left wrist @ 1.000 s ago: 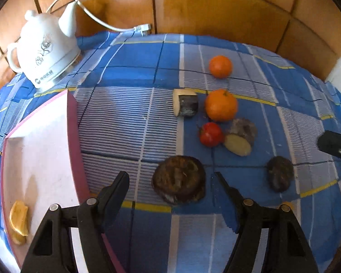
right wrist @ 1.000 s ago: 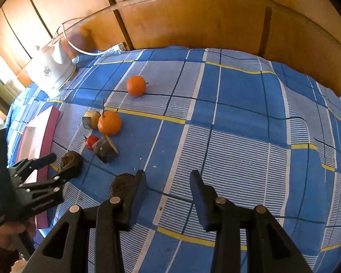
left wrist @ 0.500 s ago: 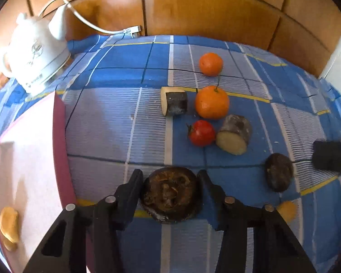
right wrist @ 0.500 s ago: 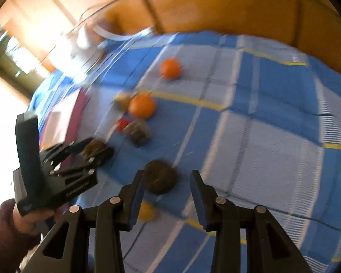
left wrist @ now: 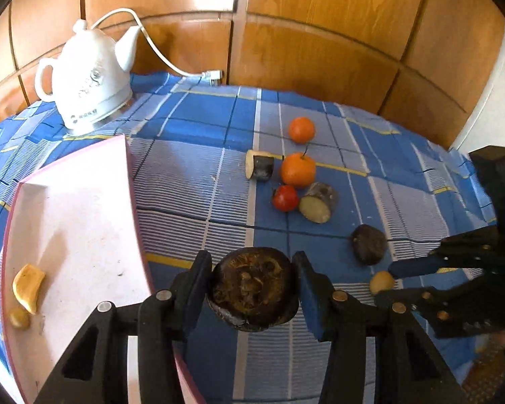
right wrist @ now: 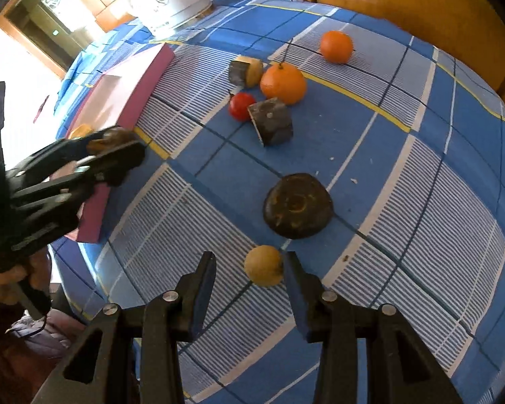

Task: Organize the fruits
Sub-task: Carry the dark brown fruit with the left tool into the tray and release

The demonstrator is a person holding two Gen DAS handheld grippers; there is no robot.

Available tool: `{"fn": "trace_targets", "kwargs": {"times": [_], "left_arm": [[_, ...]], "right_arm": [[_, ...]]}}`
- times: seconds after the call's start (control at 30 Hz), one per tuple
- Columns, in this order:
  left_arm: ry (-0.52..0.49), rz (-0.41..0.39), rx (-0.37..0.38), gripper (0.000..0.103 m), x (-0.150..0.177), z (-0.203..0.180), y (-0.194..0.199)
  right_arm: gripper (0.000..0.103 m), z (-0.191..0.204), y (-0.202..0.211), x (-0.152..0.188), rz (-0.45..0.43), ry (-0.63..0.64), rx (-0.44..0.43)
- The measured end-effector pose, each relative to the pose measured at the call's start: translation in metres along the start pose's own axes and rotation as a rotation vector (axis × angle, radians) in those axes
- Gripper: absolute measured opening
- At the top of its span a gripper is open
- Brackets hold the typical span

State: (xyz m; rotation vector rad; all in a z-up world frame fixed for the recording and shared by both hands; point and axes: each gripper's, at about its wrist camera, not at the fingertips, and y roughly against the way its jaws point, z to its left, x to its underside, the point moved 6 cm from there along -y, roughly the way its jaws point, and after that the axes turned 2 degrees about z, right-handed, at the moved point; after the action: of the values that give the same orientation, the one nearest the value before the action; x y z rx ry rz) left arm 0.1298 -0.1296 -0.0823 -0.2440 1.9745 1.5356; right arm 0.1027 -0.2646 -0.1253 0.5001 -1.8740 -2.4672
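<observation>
My left gripper (left wrist: 252, 286) is shut on a dark brown round fruit (left wrist: 252, 291) and holds it just above the blue checked cloth, beside the pink tray (left wrist: 84, 208). The right wrist view shows the same grip at the left, with the fruit (right wrist: 107, 138) at the tray's edge. My right gripper (right wrist: 249, 269) points down at a small yellow fruit (right wrist: 263, 265) lying on the cloth between its fingers. Its jaws are opening; the right finger is close to the fruit and the left one stands apart. A second dark fruit (right wrist: 298, 205) lies just beyond.
Two oranges (left wrist: 298, 170) (left wrist: 301, 129), a red tomato (left wrist: 285, 198) and two cut dark-skinned pieces (left wrist: 318, 202) (left wrist: 260, 165) lie mid-cloth. The tray holds a yellow slice (left wrist: 28, 288) and a small yellow ball (left wrist: 19, 317). A white kettle (left wrist: 87, 77) stands at the back left before wooden panels.
My left gripper closed on the dark round fruit and lifted it off the cloth. My right gripper tilted down and moved over the small yellow fruit.
</observation>
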Motion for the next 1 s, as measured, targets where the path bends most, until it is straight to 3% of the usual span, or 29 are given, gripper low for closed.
{"fn": "trace_targets", "kwargs": {"times": [0.23, 0.4, 0.6, 1.0], "left_arm": [[0.061, -0.044, -0.024, 0.050, 0.001, 0.033, 0.028], [0.119, -0.059, -0.087, 0.050, 0.006, 0.075, 0.040], [0.187, -0.051, -0.179, 0.050, 0.029, 0.124, 0.046], [0.349, -0.045, -0.332, 0.051, 0.086, 0.187, 0.066]], "right_arm": [[0.043, -0.007, -0.004, 0.002, 0.012, 0.000, 0.026], [0.034, -0.008, -0.012, 0.006, 0.035, 0.022, 0.063], [0.027, -0.006, -0.014, 0.007, 0.020, 0.028, 0.070], [0.026, 0.008, -0.021, 0.006, 0.000, 0.060, 0.118]]}}
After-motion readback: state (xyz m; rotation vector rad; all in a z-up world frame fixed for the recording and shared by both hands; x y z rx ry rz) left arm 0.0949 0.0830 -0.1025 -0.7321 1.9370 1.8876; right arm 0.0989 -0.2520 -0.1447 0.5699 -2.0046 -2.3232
